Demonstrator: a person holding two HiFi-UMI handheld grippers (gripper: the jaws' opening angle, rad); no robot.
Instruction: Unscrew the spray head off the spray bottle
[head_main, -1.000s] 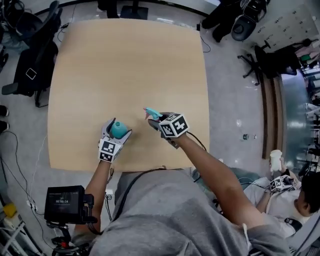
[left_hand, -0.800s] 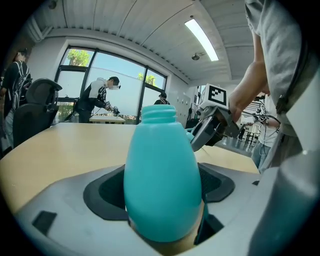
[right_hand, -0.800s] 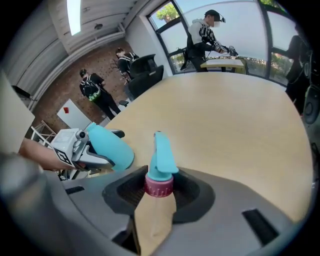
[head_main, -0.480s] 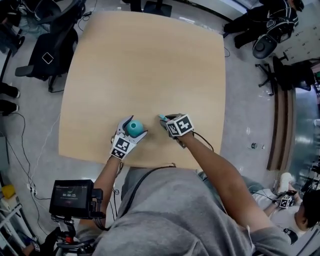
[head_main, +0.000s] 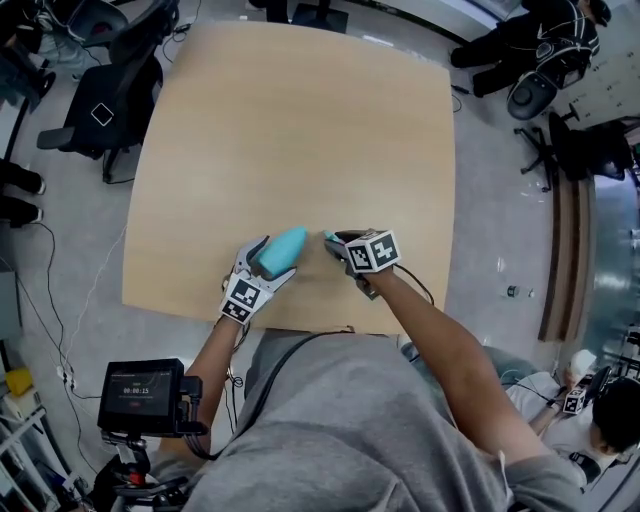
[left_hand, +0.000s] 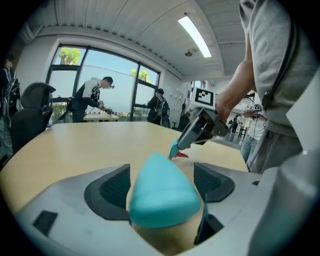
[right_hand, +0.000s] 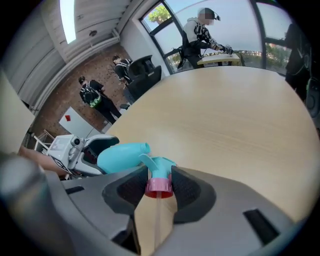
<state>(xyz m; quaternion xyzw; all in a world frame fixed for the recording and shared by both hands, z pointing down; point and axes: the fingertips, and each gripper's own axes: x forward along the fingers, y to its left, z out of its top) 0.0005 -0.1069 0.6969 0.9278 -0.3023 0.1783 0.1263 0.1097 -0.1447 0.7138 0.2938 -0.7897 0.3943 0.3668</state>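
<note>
Teal plastic fills our left hand-held gripper (left_hand: 162, 176): its jaws clamp the body of the spray bottle (head_main: 281, 251), held tilted over the near part of the wooden table (head_main: 300, 130), neck pointing right. Our right hand-held gripper (head_main: 338, 246) is closed on the spray head (right_hand: 158, 169) at its pink collar. The head is off the bottle, just beside its neck and not touching it.

No readable text; digits on the small monitor (head_main: 140, 385) are too blurred.
</note>
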